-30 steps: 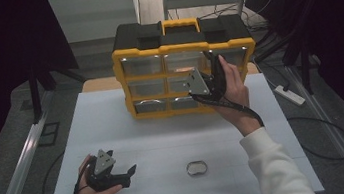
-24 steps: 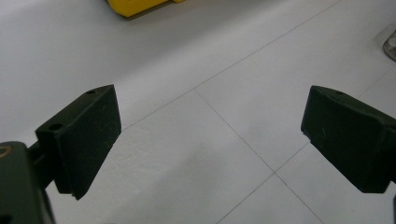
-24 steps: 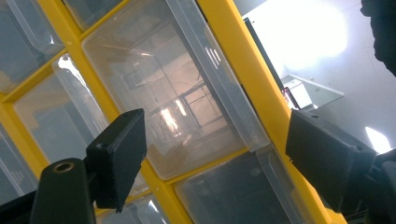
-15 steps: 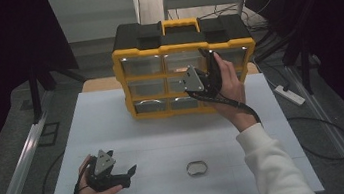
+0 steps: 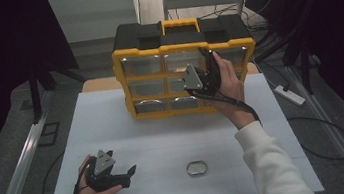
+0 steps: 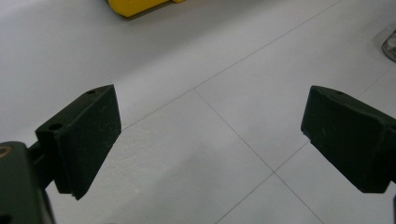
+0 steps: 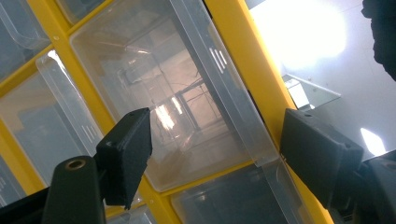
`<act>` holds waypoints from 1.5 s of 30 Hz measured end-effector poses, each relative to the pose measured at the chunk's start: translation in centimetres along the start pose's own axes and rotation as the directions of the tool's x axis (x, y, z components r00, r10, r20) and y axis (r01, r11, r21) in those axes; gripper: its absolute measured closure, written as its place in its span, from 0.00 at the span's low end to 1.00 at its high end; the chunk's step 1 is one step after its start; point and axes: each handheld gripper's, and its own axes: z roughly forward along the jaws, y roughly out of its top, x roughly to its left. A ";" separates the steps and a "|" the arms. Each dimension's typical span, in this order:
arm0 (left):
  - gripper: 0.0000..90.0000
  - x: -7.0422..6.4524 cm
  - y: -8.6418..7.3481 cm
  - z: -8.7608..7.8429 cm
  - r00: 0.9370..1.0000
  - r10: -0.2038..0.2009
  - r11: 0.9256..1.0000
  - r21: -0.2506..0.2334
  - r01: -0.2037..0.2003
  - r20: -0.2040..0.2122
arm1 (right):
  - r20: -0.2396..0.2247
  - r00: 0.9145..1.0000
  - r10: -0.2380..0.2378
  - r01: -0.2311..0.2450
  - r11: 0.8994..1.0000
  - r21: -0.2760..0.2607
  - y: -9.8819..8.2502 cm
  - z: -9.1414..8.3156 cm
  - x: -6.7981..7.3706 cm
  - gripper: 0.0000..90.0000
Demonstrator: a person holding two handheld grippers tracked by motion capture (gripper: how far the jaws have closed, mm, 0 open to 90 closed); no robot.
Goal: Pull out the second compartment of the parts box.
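Work in hand: my right gripper (image 5: 202,75) is up at the front of the yellow drawer cabinet (image 5: 186,70), at the right column of clear drawers; I judge I am about to take hold of one drawer's front lip
Right gripper: released; its jaws have just been closing a little, yet stand wide, with the clear drawer (image 7: 187,98) between them and neither pad pressing on it
Key relation: the drawer lies straight ahead of my right gripper, very close; the lip's long axis runs across the cabinet front, slanted in the right gripper view; the jaws straddle the drawer face
Left gripper: my left gripper (image 5: 120,177) rests low on the white table (image 5: 166,143), jaws wide apart, nothing between them; well apart from the cabinet
Nearer hand: the right, by far
Count: one cabinet, three columns by three rows of drawers as far as I can see; one small metal ring (image 5: 197,168) on the table near me; two grippers
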 end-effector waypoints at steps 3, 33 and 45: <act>0.06 0.0 0.0 0.0 1.000 0.000 1.000 0.001 0.000 0.000 | 0.006 1.000 0.003 -0.003 1.000 -0.008 0.2 0.0 0.1 0.30; 0.06 0.1 0.0 0.0 1.000 -0.002 1.000 0.002 0.002 -0.001 | 0.083 0.996 -0.042 0.043 0.999 -0.009 0.3 -0.3 -0.1 0.68; 0.06 0.1 -0.1 0.0 1.000 -0.003 1.000 0.002 0.003 -0.001 | 0.101 0.992 -0.078 0.079 0.997 -0.002 0.3 -0.3 -0.2 0.75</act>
